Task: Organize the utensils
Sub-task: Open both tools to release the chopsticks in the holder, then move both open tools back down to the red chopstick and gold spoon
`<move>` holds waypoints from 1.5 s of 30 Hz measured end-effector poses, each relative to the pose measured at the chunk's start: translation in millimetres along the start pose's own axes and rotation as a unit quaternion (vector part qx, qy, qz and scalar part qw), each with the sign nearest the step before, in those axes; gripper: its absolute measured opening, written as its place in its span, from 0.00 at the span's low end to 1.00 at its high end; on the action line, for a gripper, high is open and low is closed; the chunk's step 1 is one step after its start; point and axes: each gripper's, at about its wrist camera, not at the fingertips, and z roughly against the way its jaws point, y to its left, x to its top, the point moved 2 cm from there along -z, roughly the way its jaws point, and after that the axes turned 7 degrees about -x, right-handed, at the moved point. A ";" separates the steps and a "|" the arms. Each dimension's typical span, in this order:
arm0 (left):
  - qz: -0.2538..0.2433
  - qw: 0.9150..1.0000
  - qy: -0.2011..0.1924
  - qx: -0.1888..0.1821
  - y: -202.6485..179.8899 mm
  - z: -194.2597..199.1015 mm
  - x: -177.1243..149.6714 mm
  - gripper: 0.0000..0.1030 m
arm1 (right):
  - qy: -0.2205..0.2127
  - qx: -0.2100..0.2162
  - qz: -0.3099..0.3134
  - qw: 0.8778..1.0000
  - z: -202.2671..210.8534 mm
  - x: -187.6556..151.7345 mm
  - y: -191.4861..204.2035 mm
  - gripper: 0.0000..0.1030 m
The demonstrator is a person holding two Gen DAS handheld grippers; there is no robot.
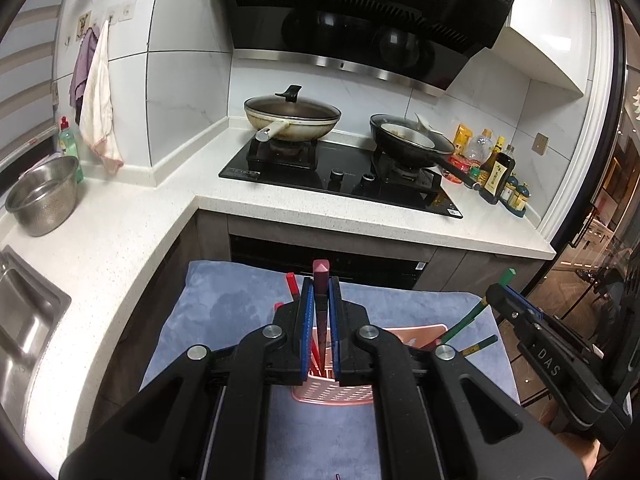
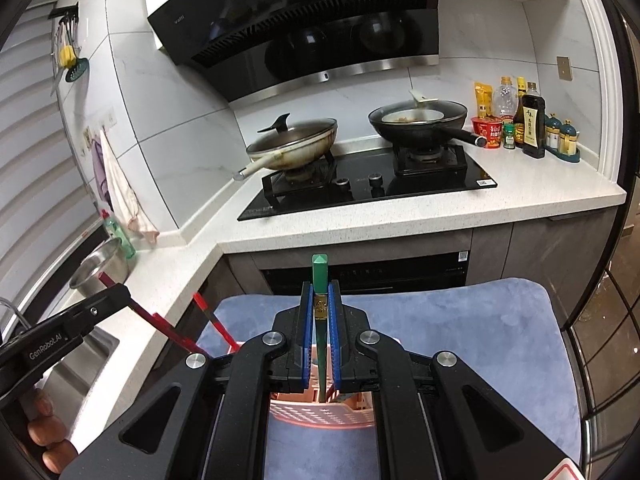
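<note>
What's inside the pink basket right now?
In the pink basket stand red chopsticks on one side and green ones on the other. The held dark red chopstick and green chopstick reach in too. The basket's bottom is hidden by the fingers.

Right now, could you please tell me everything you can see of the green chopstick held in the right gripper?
The green chopstick is a slim, square-sectioned stick with a glossy, lacquered-looking finish and a gold-patterned band below its blunt top end. It stands nearly upright, clamped between the blue pads of the shut right gripper. Its top sticks out past the fingertips, and its lower end reaches down into the pink perforated basket on the blue cloth. Whether the tip touches the basket floor cannot be told.
</note>
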 end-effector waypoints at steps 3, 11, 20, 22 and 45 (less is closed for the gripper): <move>-0.001 1.000 0.002 0.003 0.0 -1.0 -2.2 0.07 | 0.001 0.001 -0.001 1.000 -0.8 -2.1 -0.3 0.12; 0.018 1.000 0.004 0.015 6.6 2.7 -5.1 0.34 | -0.017 0.000 -0.005 1.000 18.1 0.6 -1.5 0.25; 0.013 1.000 -0.005 0.026 10.2 28.8 -14.9 0.34 | -0.024 0.010 -0.008 1.000 50.8 -10.3 -0.6 0.26; 0.011 1.000 -0.004 0.028 9.6 33.7 -18.7 0.34 | -0.024 0.013 -0.005 1.000 58.8 -15.7 -0.1 0.26; 0.001 0.996 0.065 0.057 14.1 65.3 -141.3 0.34 | 0.071 0.006 0.016 0.997 114.9 -171.2 -4.2 0.26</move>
